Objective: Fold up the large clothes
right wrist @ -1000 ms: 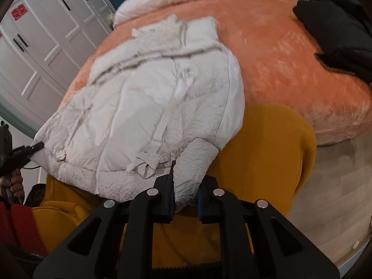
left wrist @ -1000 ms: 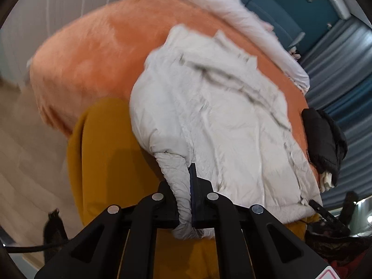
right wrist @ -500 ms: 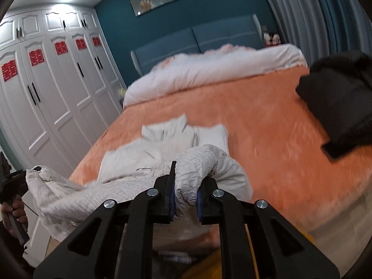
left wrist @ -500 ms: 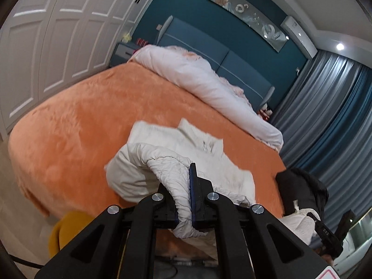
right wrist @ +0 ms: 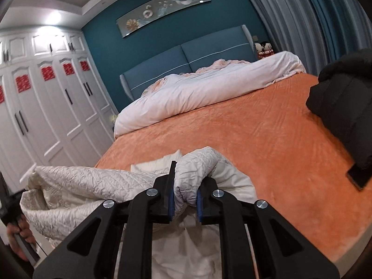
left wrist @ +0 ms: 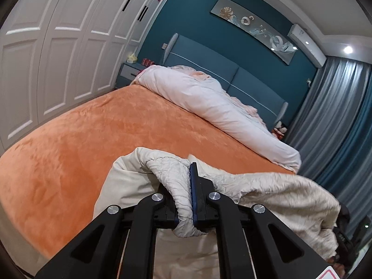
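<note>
The lower part of the white quilted jacket [left wrist: 274,193] is hidden behind the left gripper [left wrist: 192,200] at the bottom of the frame. In the right wrist view, the black garment [right wrist: 344,107] is cut off by the right edge, and the hand [right wrist: 18,239] at lower left is only partly seen

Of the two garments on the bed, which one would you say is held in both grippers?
The white quilted jacket: the left gripper and right gripper are each clamped on a bunch of it. The black garment lies untouched on the orange bedspread.
</note>
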Motion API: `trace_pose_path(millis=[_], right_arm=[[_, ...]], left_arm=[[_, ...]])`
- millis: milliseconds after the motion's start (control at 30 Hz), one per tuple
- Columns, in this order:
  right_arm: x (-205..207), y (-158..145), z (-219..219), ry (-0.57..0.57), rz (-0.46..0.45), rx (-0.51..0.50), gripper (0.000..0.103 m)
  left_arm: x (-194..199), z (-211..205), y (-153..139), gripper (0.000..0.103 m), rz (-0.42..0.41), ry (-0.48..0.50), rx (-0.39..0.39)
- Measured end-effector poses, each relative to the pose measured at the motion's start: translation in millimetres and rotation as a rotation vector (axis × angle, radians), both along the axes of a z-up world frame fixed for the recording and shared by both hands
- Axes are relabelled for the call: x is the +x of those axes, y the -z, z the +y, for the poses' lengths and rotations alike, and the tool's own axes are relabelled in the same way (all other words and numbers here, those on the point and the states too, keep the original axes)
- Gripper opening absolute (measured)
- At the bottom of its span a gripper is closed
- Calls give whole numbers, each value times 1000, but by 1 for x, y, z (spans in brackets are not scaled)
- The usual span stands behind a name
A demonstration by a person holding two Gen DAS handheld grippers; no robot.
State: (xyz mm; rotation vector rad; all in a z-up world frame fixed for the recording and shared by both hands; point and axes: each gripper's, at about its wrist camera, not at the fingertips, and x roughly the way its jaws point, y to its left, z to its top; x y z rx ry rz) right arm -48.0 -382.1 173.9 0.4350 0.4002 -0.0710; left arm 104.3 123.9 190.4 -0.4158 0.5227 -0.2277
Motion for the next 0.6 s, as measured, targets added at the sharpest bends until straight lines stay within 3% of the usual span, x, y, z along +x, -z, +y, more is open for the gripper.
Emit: trace_pose_path(millis=[267,400,467,533,600], right_arm=[[79,32,-10,25,66,-1,14],[115,54,-12,20,123,-2,18],[131,64,-16,25,152,19,21],[130,62,-16,16,131,48,25],[123,55,-21,15,71,74,33]], left_arm=[[88,-29,41,7,80,-50,84],[128,-39,74,11,169,-83,132],[149,-41,94,13,259,-84,156],[158,-34,98,14,311,-87,127],[156,-21,86,16,300,-87,44]])
